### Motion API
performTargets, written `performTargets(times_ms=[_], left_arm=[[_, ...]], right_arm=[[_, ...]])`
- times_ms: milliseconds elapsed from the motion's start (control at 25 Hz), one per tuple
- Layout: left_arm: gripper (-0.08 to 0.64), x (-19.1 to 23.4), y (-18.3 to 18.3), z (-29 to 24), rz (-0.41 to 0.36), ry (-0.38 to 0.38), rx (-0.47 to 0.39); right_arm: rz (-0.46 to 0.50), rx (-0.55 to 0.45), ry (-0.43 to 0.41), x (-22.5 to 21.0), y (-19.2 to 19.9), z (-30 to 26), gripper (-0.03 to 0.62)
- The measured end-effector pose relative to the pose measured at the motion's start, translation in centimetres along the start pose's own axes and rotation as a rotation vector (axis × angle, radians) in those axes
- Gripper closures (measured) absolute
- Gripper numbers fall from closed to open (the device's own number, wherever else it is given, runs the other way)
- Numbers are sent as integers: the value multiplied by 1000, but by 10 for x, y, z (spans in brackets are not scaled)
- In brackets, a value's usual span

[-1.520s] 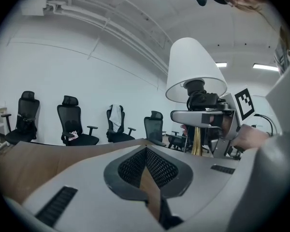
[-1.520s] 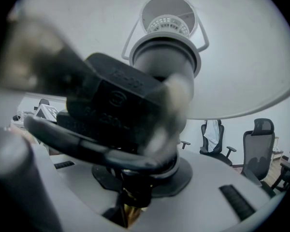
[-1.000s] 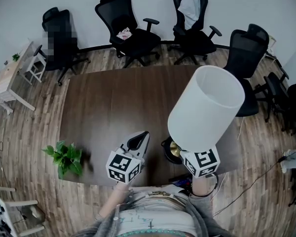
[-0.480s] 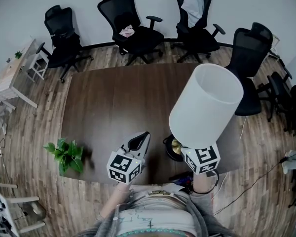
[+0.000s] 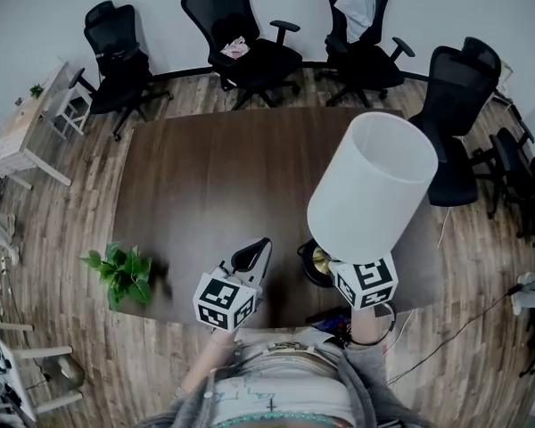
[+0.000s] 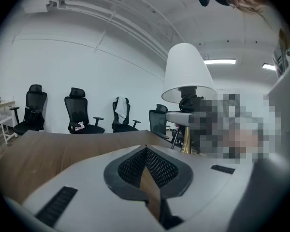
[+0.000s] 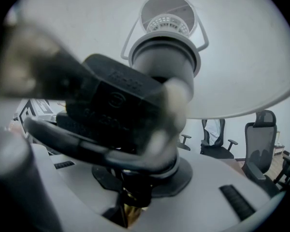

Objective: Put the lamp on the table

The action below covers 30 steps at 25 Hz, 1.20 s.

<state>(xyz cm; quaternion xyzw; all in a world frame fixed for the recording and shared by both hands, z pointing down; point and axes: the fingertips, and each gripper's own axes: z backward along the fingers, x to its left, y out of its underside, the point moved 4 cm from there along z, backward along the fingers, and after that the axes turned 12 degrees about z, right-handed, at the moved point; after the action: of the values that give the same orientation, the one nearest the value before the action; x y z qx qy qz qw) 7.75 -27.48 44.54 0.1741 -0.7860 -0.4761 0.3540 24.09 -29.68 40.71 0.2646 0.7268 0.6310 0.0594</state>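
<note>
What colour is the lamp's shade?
White. The lamp shade shows best in the head view.

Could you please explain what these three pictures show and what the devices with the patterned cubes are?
A person holds a two-jaw gripper in each hand; the marked cubes belong to them. The top-down picture comes from a camera on the person's head; the other two ride on the grippers. The left gripper is shut and empty, over the dark table. The right gripper clamps the brass stem of a lamp with a white shade. A small plant sits at the table's left edge.
</note>
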Motion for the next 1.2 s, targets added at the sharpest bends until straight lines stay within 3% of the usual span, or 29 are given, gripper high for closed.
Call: performTargets(times_ms=[1200], left_arm=[[549,15,32,5,28,-64,94]], right_arm=[[-7,44,-74,14,52,-37,502]])
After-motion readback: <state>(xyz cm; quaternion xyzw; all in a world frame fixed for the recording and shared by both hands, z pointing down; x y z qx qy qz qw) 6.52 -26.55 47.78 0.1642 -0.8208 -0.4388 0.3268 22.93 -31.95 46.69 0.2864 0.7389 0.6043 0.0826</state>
